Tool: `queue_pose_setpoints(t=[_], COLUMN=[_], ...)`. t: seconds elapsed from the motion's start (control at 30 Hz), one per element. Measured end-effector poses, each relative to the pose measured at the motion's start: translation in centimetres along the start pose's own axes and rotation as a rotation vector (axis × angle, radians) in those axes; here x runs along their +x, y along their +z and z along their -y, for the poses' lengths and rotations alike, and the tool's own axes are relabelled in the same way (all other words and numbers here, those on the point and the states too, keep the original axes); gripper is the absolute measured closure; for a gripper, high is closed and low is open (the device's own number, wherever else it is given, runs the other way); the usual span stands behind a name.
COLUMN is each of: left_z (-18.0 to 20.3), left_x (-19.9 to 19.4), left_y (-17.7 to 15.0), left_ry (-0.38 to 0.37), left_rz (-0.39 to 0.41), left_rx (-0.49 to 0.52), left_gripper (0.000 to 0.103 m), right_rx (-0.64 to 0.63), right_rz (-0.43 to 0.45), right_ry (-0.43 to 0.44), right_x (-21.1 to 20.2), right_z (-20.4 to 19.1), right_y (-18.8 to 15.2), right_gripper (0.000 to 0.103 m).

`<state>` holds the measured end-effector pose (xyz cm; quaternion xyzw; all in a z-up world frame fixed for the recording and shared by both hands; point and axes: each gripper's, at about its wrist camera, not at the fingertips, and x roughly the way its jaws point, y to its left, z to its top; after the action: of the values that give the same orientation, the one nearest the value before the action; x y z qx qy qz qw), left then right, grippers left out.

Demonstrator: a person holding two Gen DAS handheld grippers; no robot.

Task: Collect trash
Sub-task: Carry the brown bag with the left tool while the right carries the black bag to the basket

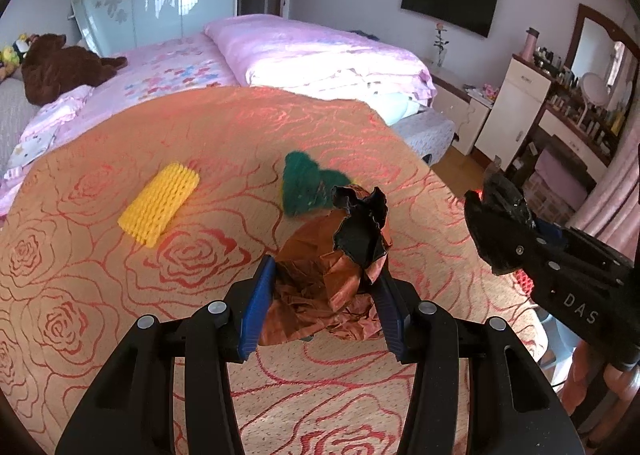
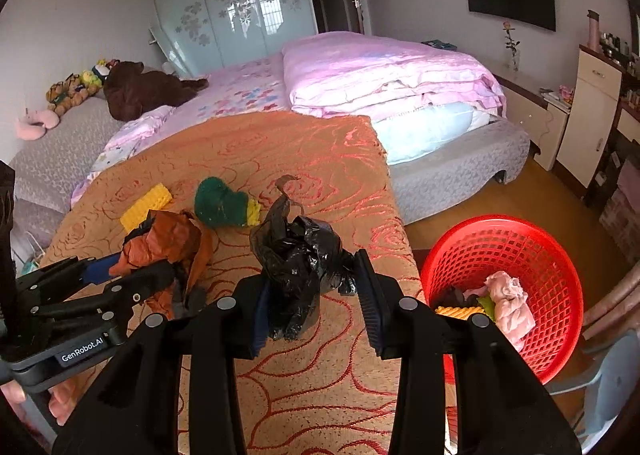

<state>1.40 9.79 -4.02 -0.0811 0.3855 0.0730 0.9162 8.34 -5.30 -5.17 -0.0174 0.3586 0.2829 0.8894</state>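
Observation:
My left gripper [image 1: 324, 275] is shut on a crumpled brown paper bag [image 1: 320, 283] with a black lining, held just above the rose-patterned tablecloth [image 1: 100, 295]. My right gripper [image 2: 312, 279] is shut on a wrinkled black plastic bag [image 2: 296, 259], its handles sticking up. Each gripper shows in the other's view: the right gripper [image 1: 496, 215] at the right edge, the left gripper [image 2: 148, 263] with the brown paper bag [image 2: 172, 239] at the left. A yellow foam net [image 1: 160, 209] [image 2: 146, 205] and a green sponge [image 1: 308, 185] [image 2: 220, 201] lie on the cloth beyond them.
A red mesh basket [image 2: 532, 251] sits low to the right of the table edge, holding pink, yellow and dark scraps. A bed with a pink quilt [image 2: 380, 71] stands behind the table. A pale blue chair [image 2: 608, 375] is beside the basket. A hand [image 2: 12, 391] holds the left gripper.

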Motion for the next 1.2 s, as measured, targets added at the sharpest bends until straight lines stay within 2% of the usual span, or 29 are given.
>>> queue_pose_setpoints(t=[0.67,1.2], left_z=[3.6,8.0], left_x=[-0.9,-0.2], left_y=[3.4,5.9], left_ry=[-0.018,-0.063], left_rz=[0.055,0.062], left_rx=[0.053,0.113], left_gripper=[0.057,0.057], right_rx=[0.035,0.050], right_rz=[0.050,0.094], right_ry=[-0.045,-0.142], right_x=[-2.6,-4.6], right_z=[2.6,6.7], right_y=[1.9,3.4], right_gripper=[0.066,0.066])
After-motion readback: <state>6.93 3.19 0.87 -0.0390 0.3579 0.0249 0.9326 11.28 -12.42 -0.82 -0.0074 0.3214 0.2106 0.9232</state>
